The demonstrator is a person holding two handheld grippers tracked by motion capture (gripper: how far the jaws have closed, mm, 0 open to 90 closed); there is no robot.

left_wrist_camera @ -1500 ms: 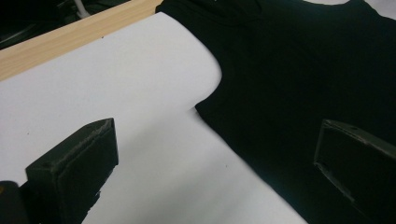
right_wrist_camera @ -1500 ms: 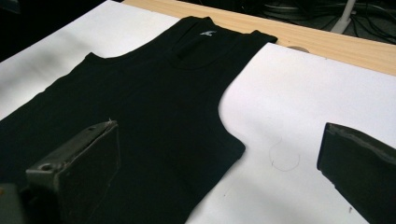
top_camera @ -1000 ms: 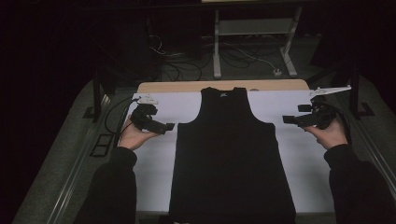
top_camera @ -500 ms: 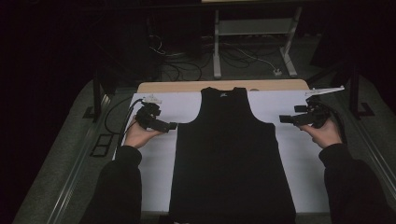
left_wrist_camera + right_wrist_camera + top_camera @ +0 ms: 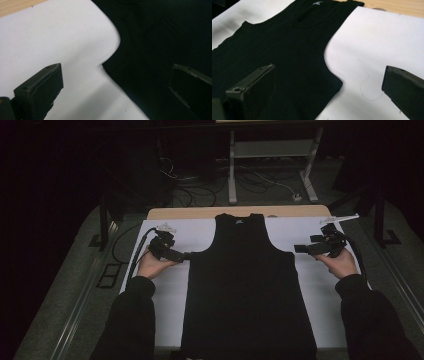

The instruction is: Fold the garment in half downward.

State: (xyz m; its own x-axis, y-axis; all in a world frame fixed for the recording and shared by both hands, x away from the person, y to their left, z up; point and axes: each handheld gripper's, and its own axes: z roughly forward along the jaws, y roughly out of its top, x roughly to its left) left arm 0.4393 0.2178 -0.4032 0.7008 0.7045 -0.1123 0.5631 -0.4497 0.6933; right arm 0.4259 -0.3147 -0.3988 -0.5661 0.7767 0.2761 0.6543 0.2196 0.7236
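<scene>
I have the black sleeveless cotton vest [image 5: 248, 290] lying flat on the white table sheet [image 5: 320, 320], its long axis running twelve to six. My left gripper [image 5: 187, 255] is released at the vest's nine o'clock armpit corner, already at the cloth. My right gripper [image 5: 300, 249], also released, sits just off the three o'clock corner, so the left is nearer

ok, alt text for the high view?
A black tank top lies flat on a white sheet over a wooden table. A person's hands hold the left gripper and right gripper at its armpit corners, jaws open.
</scene>
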